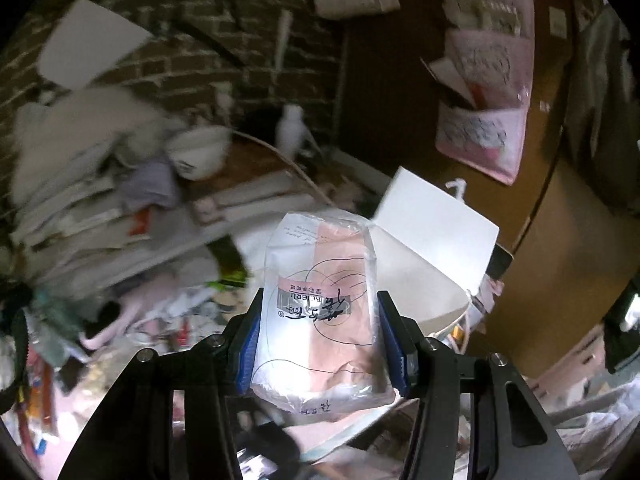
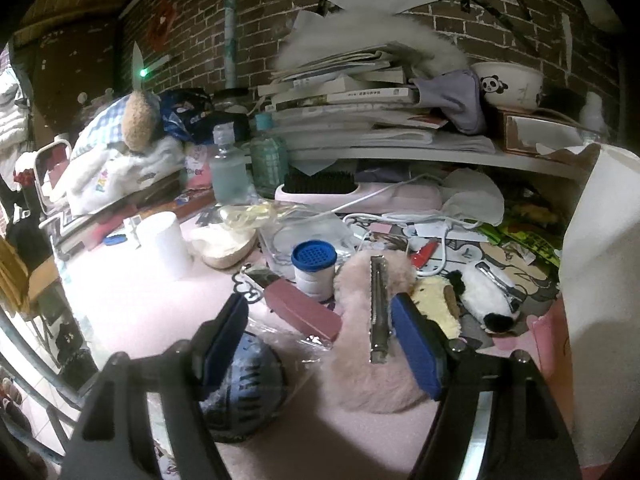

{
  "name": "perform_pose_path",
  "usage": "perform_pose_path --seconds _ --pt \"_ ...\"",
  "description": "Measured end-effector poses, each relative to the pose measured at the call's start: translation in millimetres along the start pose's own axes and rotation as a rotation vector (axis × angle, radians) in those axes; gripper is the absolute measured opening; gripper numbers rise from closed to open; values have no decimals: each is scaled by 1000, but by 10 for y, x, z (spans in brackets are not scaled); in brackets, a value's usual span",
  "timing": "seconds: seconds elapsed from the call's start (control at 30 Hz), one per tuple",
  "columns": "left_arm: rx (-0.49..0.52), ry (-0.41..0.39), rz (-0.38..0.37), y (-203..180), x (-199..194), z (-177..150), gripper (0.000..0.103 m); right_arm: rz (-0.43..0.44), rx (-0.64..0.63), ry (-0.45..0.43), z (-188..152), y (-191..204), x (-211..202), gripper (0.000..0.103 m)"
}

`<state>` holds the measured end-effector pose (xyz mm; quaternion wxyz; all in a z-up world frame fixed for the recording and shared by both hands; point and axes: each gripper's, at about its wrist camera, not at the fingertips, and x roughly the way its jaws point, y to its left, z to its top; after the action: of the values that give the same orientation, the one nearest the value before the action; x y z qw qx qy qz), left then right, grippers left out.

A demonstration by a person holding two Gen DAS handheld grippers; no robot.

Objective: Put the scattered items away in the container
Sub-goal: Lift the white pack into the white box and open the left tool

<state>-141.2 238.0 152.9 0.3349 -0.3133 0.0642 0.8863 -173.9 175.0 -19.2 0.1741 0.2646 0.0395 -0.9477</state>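
Observation:
My left gripper [image 1: 320,312] is shut on a pink and white tissue packet [image 1: 320,300] and holds it up in the air, in front of a white paper bag [image 1: 424,248]. My right gripper [image 2: 320,320] is open, low over the pink desk [image 2: 132,312]. Between and just past its fingers lie a pink fluffy hair clip [image 2: 372,340], a dark red flat box [image 2: 300,308] and a blue mesh ball [image 2: 244,384]. A yellow plush clip [image 2: 436,304], a panda plush clip [image 2: 488,292] and a blue-capped white jar [image 2: 313,266] lie a little further off.
The white bag's side [image 2: 600,272] stands at the right edge. A shelf [image 2: 420,152] holds stacked books and a panda bowl [image 2: 508,82]. Bottles [image 2: 228,168], a hairbrush [image 2: 320,186], cables, a white cup [image 2: 164,240] and clothes crowd the back. A pink wall organiser [image 1: 488,80] hangs on a brown door.

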Motion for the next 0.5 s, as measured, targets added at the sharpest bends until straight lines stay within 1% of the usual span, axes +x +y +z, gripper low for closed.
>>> perform_pose_path --seconds 0.07,0.13,0.23,0.37,0.5 --pt "17 44 -19 -106 171 54 46 1 0 -2 -6 -2 -4 71" --pt "34 85 -23 -203 334 102 46 3 0 -3 -8 -2 -4 71" --pt "34 136 -54 -282 529 140 46 5 -2 -5 -17 -1 -8 71" --pt "39 207 -26 -314 796 110 46 9 -2 -6 -18 1 -12 72" --pt "28 252 5 -270 951 49 46 11 -2 -7 -21 7 -16 72"
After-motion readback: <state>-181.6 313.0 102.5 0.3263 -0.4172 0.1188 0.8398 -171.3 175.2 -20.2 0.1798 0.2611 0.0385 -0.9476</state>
